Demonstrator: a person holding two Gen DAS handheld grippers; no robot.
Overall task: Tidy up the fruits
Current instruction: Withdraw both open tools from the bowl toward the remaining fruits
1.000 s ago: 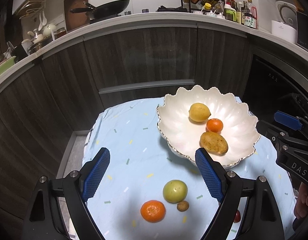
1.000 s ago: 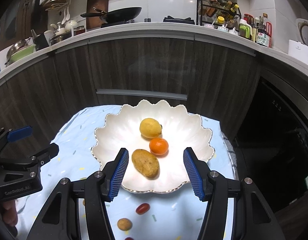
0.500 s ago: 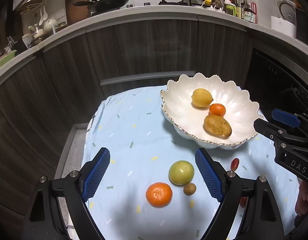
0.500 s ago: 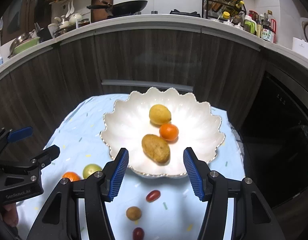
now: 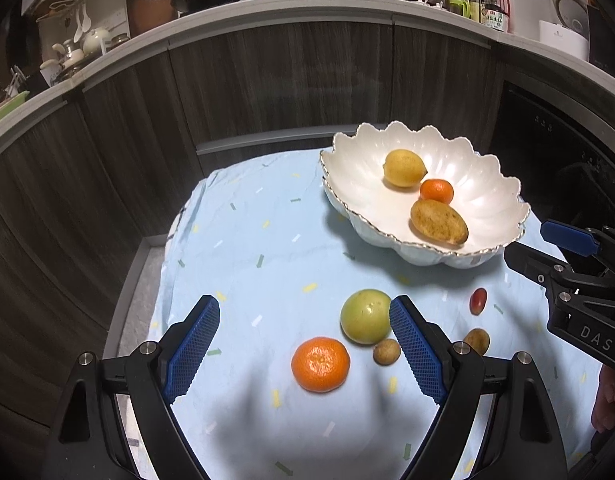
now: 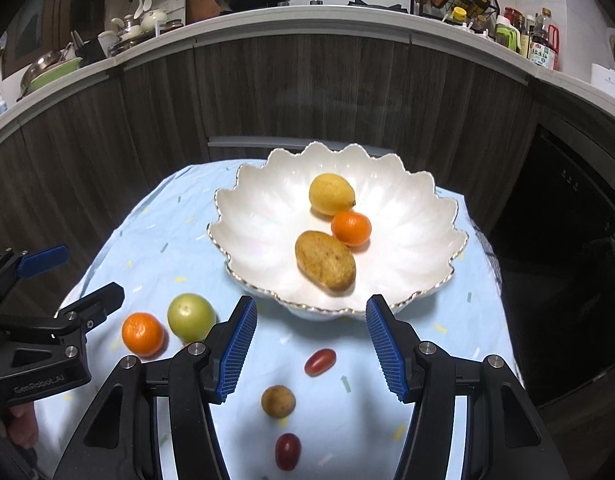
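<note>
A white scalloped bowl (image 5: 347, 172) (image 6: 259, 220) on the light-blue cloth holds a lemon (image 5: 404, 168) (image 6: 331, 194), a small orange (image 5: 436, 191) (image 6: 350, 229) and a brown oval fruit (image 5: 438, 222) (image 6: 325, 266). On the cloth lie an orange (image 5: 320, 364) (image 6: 142, 334), a green fruit (image 5: 365, 316) (image 6: 190, 317), small brown fruits (image 5: 386, 352) (image 6: 278, 401) and red grape tomatoes (image 5: 478, 301) (image 6: 320, 362). My left gripper (image 5: 303, 348) is open and empty above the orange. My right gripper (image 6: 309, 346) is open and empty in front of the bowl.
The table's cloth (image 5: 243, 248) ends at dark cabinet fronts behind. A counter (image 6: 307, 16) above carries a pan, bottles and dishes. A dark oven front (image 6: 567, 220) stands at the right. Another brown fruit (image 5: 476, 341) and red tomato (image 6: 287, 451) lie near the front.
Both grippers have pulled back from the bowl toward the near side. The loose fruits on the cloth now show between the fingers. Both stay open.
</note>
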